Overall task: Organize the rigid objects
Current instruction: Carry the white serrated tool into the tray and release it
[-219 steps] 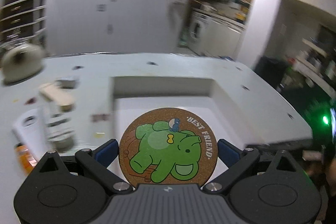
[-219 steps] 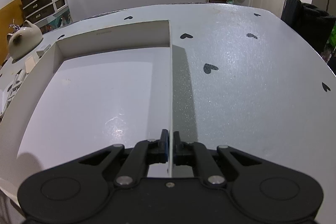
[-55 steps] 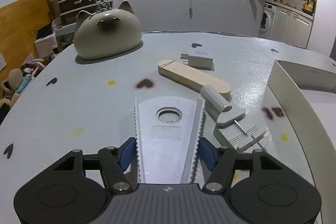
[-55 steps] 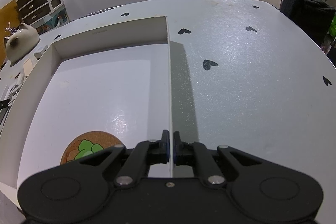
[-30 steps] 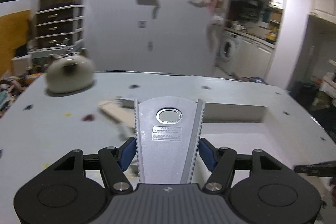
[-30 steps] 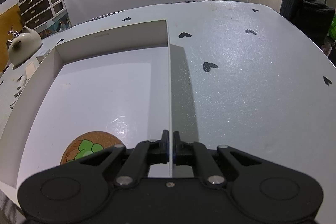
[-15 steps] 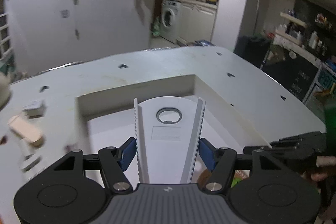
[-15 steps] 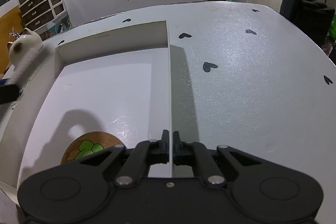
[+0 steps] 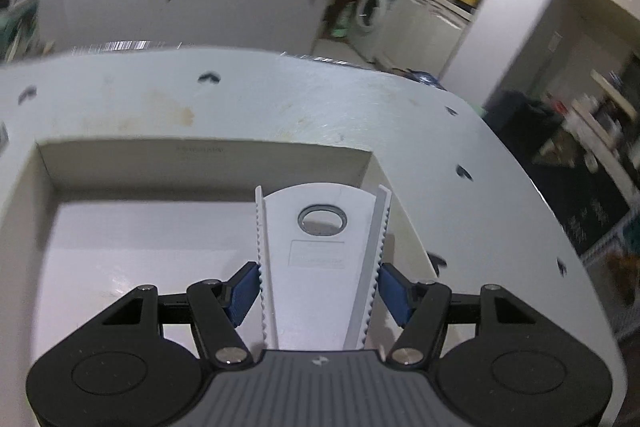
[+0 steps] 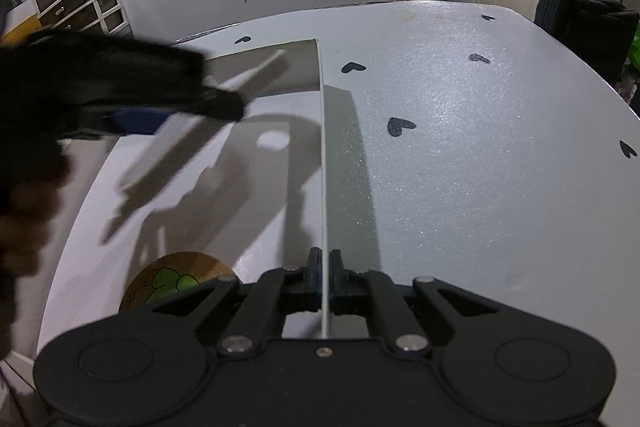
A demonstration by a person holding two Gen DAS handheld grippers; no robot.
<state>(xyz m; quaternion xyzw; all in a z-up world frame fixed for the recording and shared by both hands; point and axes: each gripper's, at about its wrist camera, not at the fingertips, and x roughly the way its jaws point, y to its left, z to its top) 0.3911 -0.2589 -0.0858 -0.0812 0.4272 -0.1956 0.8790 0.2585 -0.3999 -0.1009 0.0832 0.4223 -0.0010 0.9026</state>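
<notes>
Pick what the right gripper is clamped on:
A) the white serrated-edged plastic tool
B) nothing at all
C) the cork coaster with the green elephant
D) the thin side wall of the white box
D: in the right wrist view the right gripper has its jaws pinched on the thin side wall of the white box, while the cork coaster lies loose inside.

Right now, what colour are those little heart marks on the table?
Black hearts on a pale grey table, clearest in the right wrist view.
</notes>
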